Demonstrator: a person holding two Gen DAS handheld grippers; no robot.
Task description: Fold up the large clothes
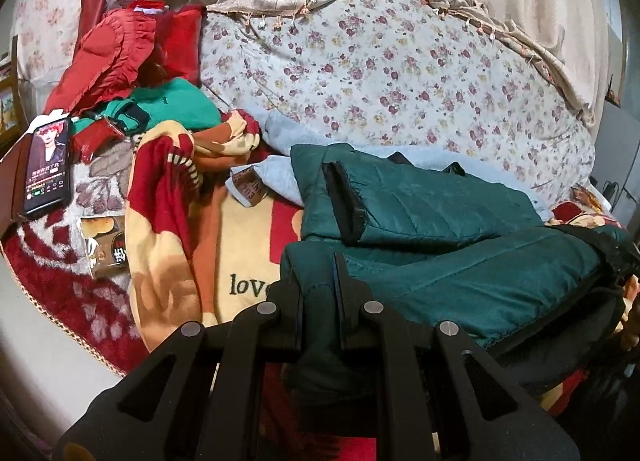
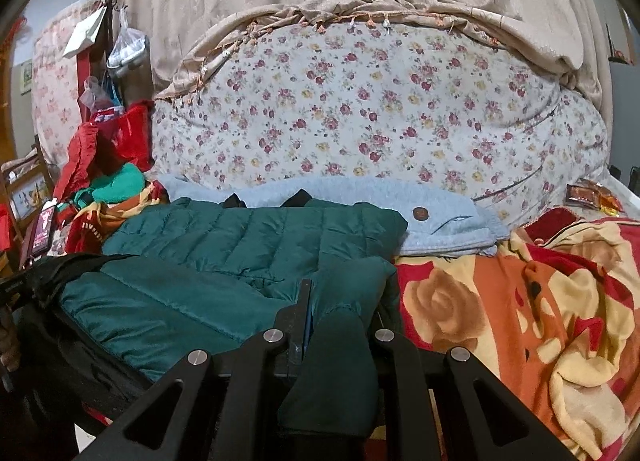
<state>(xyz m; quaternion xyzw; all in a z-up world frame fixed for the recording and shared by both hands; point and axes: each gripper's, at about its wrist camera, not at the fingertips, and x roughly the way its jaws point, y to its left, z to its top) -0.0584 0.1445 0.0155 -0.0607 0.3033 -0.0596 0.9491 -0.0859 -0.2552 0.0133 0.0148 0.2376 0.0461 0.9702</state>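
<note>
Your left gripper (image 1: 320, 285) pinches a fold of the dark teal quilted puffer jacket (image 1: 460, 229); your right gripper (image 2: 338, 313) is clamped on its other edge. The jacket lies partly folded on the rose-patterned fleece blanket (image 2: 500, 301), a pale blue towel (image 2: 440, 217) beyond, then the floral-print quilt (image 2: 360, 109).

Bed (image 2: 624, 197) covered by rose-print blanket (image 2: 500, 301), red, cream, orange, rumpled. On blanket: green quilted jacket (image 2: 248, 237), folded, centre. Grey garment (image 2: 440, 221) behind jacket, partly under it. Floral quilt (image 2: 360, 109) bundled at back. Left end: red-white rug (image 1: 60, 273), phone (image 1: 48, 165), snack pack (image 1: 106, 241), green-red clothes pile (image 1: 168, 105).
</note>
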